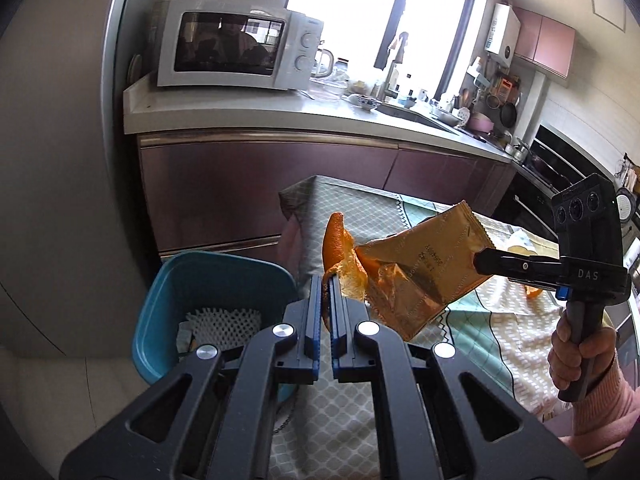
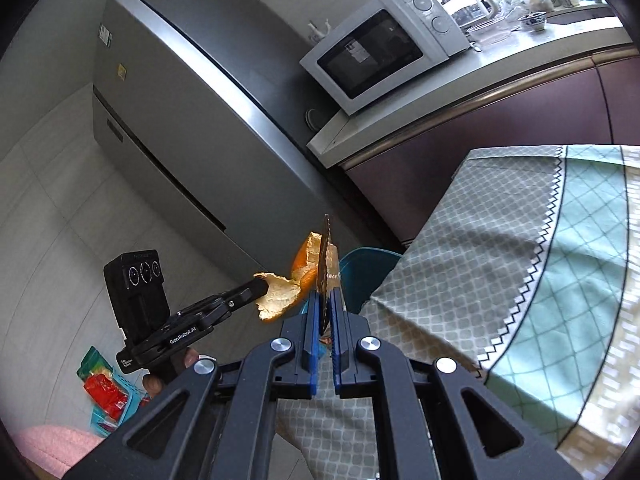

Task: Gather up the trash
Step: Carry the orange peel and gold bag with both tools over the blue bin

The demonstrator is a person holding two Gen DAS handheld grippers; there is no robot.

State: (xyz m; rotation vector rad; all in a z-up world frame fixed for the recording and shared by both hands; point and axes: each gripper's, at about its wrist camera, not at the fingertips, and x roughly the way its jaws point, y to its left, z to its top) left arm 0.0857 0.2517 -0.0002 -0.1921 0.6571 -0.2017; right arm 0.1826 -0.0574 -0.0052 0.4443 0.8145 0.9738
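Left wrist view is showing my left gripper (image 1: 330,280) clenching a curled piece of orange peel (image 1: 340,254), the peel standing up from between the blue-lined fingers. Just below and to the left of it, a blue plastic bin (image 1: 168,280) is sitting on the floor against the table, with a piece of white foam fruit netting (image 1: 222,322) lying inside. My right gripper (image 1: 478,261) is coming in from the right, its fingers pinching the edge of a flat golden-brown foil snack wrapper (image 1: 420,268), which is hanging beside the peel and overlapping it in this view; I am not sure whether the two are touching. A hand (image 1: 576,354) in a pink sleeve is gripping that tool's handle.

Right wrist view is giving me the wrapper (image 2: 326,264) edge-on, held upright between the closed fingers of the right gripper (image 2: 326,300). The left gripper (image 2: 260,289) is reaching in from the left with the peel (image 2: 280,294) at its tip. Only a sliver of the bin's rim (image 2: 360,264) is peeking out behind the wrapper, next to the table draped in a green and grey checked tablecloth (image 2: 480,248). A white microwave (image 2: 384,48) is sitting on the grey countertop (image 2: 520,64) beyond, beside a silver refrigerator (image 2: 180,112).
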